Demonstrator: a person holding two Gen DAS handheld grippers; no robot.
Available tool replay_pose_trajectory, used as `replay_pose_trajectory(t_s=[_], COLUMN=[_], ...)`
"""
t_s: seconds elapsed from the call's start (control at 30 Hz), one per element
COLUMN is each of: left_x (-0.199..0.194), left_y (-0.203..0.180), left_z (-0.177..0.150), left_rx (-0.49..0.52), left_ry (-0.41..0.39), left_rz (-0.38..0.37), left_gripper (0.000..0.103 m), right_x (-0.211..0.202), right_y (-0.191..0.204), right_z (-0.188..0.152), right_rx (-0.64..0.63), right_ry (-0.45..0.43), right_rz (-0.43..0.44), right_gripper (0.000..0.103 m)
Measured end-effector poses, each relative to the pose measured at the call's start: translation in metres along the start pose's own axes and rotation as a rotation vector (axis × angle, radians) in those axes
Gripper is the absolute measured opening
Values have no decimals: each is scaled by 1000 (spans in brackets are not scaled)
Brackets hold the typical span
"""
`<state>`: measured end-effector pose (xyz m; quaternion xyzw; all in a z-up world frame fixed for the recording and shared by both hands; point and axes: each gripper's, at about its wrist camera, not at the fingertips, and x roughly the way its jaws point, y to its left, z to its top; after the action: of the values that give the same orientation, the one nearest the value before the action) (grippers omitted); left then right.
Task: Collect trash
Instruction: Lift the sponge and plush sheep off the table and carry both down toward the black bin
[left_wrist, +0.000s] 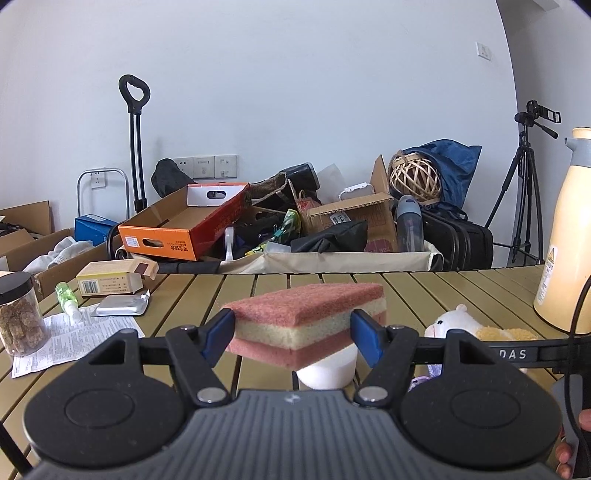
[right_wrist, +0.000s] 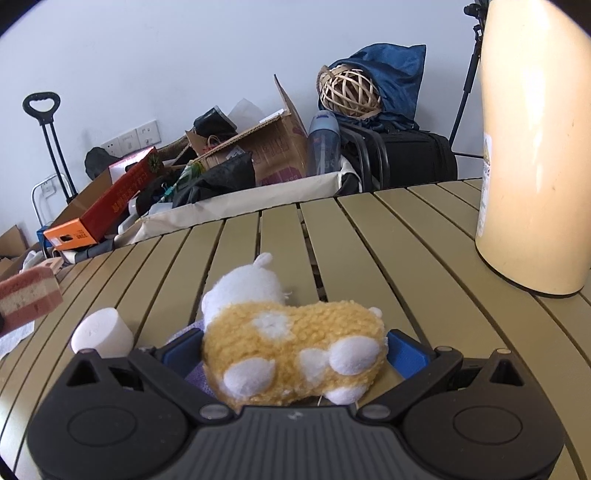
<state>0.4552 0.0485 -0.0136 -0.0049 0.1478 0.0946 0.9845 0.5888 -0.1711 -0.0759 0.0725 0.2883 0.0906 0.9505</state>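
My left gripper (left_wrist: 293, 332) is shut on a pink and yellow layered sponge (left_wrist: 306, 310), held level above the slatted table (left_wrist: 406, 291); its blue pads press both ends. The sponge (right_wrist: 31, 295) also shows at the right wrist view's left edge. A white cylinder (left_wrist: 328, 369) lies on the table under it. My right gripper (right_wrist: 295, 350) stands wide open around a yellow and white plush toy (right_wrist: 291, 343) that lies on a purple cloth (right_wrist: 195, 376). Its pads flank the toy without visibly squeezing it. The white cylinder (right_wrist: 101, 332) lies just left of this gripper.
A tall cream jug (right_wrist: 535, 147) stands at the table's right. At the left are a jar (left_wrist: 20, 314), a printed leaflet (left_wrist: 74, 343), a foil pack (left_wrist: 120, 306), a small carton (left_wrist: 114, 280) and a green spray bottle (left_wrist: 66, 295). Past the far edge is a cart of clutter (left_wrist: 332, 258).
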Motion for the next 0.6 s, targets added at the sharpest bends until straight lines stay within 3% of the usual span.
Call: replay_pose_trajectory(t_s=[0.6], left_x=[0], left_y=[3], left_z=[-1], left_rx=[-4], left_ry=[1], left_rz=[10], left_gripper=[70], right_x=[-5], right_y=[6], right_z=[-4], right_rx=[-36], right_ry=[-42], right_rz=[-23], right_gripper=[95])
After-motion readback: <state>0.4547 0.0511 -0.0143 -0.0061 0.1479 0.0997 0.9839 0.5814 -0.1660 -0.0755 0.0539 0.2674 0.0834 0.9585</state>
